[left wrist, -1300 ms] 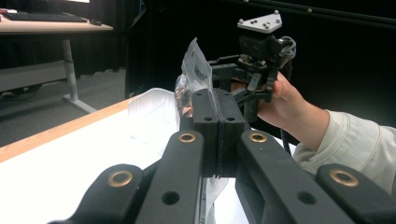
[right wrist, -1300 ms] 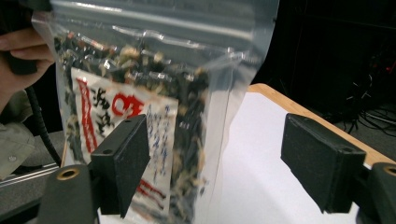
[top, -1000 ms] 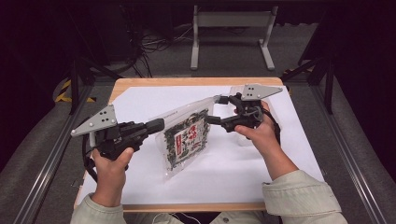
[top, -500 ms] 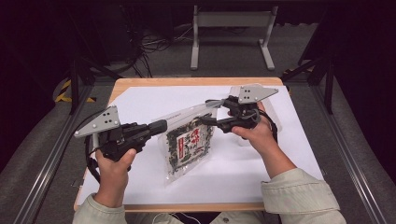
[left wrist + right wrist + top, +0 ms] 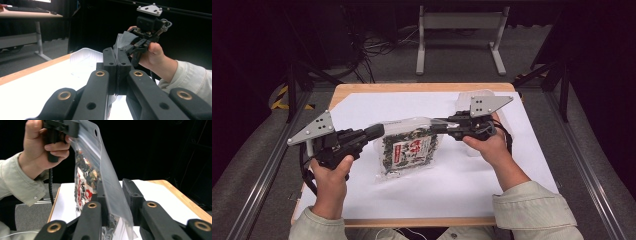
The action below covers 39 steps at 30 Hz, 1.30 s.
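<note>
The left gripper has its two black jaws pressed together on the left end of the clear top strip of a transparent plastic zip bag that holds dark dried flakes and a red-and-white label. In the left gripper view the jaws meet flat, with the thin film edge clamped between them. The right gripper stands at the opposite, right end of the same strip. In the right gripper view its jaws stand apart, and the clear film passes between them, lying against the left jaw and clear of the right jaw. The bag hangs between the two grippers, with its top edge stretched from one to the other and its filled body sloping down toward the person. Its lower edge lies at or just above the white sheet covering the wooden table. A clear plastic tray rests on the sheet beyond the right gripper.
</note>
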Each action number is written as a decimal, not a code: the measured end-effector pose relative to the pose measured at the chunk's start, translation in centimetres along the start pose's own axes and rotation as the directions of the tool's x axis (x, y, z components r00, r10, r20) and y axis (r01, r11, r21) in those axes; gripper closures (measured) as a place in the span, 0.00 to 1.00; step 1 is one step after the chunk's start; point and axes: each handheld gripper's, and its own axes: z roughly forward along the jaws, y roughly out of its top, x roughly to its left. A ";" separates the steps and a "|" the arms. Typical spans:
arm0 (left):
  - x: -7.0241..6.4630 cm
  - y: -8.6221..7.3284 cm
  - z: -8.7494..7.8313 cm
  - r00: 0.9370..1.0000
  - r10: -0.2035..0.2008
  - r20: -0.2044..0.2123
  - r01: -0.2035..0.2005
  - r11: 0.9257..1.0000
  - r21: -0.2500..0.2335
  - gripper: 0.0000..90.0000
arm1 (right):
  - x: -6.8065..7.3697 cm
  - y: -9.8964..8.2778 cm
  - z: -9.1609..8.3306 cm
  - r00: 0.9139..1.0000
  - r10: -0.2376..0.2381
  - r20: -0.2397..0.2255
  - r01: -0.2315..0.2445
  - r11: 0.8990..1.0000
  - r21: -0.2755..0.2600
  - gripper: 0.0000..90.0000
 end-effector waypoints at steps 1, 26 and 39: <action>0.0 0.0 0.0 1.000 0.000 0.000 0.000 1.000 0.000 0.99 | 0.0 0.0 0.0 1.000 0.000 0.000 0.000 1.000 0.000 0.87; 1.5 -0.4 -0.1 0.988 0.032 -0.148 -0.024 0.998 0.058 0.36 | 0.6 1.7 -1.1 1.000 0.003 0.013 -0.003 1.000 0.011 0.98; 2.5 -1.9 -0.1 0.985 0.046 -0.169 -0.025 0.992 0.124 0.28 | -0.3 2.8 -3.1 0.994 0.010 0.108 -0.010 1.000 0.000 0.98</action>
